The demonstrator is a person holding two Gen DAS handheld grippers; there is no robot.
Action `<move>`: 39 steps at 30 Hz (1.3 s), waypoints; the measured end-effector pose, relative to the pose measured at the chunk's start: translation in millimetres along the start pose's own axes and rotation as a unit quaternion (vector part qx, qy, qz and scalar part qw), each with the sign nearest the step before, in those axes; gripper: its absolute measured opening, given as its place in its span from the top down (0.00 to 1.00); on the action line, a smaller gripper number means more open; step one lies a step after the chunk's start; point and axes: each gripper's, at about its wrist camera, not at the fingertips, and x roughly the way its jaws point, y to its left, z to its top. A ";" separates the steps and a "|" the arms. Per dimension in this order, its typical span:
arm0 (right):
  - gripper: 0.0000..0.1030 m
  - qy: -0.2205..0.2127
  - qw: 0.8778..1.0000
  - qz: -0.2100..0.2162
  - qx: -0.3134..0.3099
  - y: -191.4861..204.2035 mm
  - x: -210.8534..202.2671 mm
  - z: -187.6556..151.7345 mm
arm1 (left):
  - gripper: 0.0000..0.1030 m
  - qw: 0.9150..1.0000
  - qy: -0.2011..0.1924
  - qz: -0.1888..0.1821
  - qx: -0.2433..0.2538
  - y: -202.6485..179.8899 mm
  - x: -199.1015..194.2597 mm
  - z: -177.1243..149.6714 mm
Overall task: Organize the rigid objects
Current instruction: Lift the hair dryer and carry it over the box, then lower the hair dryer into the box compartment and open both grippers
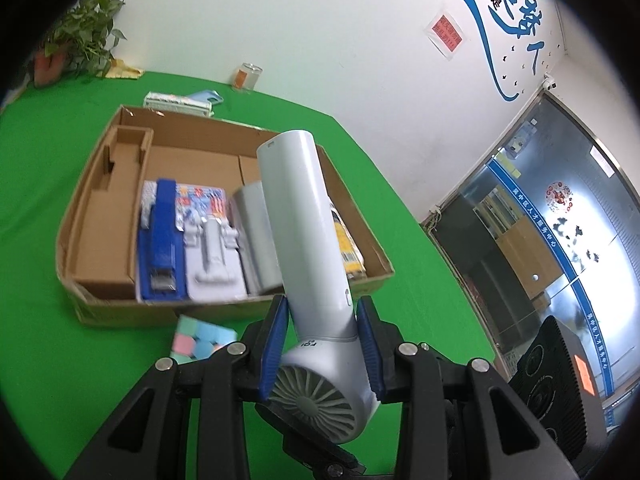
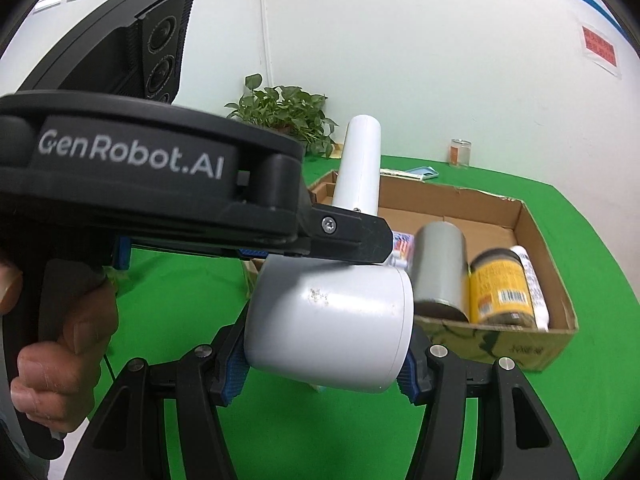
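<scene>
Green-clothed table (image 1: pixel 80 340) | cardboard box (image 1: pixel 92 184) half filled | left gripper (image 1: pixel 322 336) pinches hair dryer (image 1: pixel 304 216) at neck; right gripper (image 2: pixel 324 364) clamps its barrel (image 2: pixel 328 324) | two-handed hold probably steadies awkward shape for boxing

Black linkage arms, silver pivot bolts, blue ribbed fingers (image 1: pixel 276 344); white "GenRobot.AI" lettering; bare-skinned hand (image 2: pixel 60 344).
</scene>
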 end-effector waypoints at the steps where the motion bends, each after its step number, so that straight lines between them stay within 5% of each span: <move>1: 0.45 0.001 1.000 0.003 0.001 -1.2 5.7 4.6 | 0.67 1.000 -0.002 0.004 0.001 4.1 -1.9 5.7; 16: 0.45 0.079 0.994 0.065 0.049 8.0 143.8 89.9 | 0.67 0.998 0.039 0.036 -0.034 107.9 6.8 87.3; 27: 0.44 0.163 0.978 0.075 0.107 6.8 234.4 99.8 | 0.66 0.993 0.097 0.039 -0.061 172.5 40.1 106.6; 30: 0.39 0.166 0.975 0.088 0.122 -0.4 243.7 99.7 | 0.61 0.996 0.057 0.060 -0.046 172.2 23.9 109.7; 32: 0.12 0.151 0.972 0.111 0.143 -7.1 238.2 100.8 | 0.52 0.996 0.032 0.070 -0.048 172.1 10.1 110.4; 33: 0.08 0.138 0.972 0.115 0.148 -8.8 230.1 100.6 | 0.45 0.996 0.014 0.074 -0.051 171.7 1.0 109.0; 37: 0.05 0.099 0.984 0.084 0.120 -6.8 192.7 89.7 | 0.41 0.993 -0.038 0.104 -0.030 162.4 -27.6 91.4; 39: 0.02 0.085 0.989 0.064 0.102 -8.2 175.3 74.6 | 0.30 0.990 -0.059 0.124 -0.020 157.4 -36.0 80.9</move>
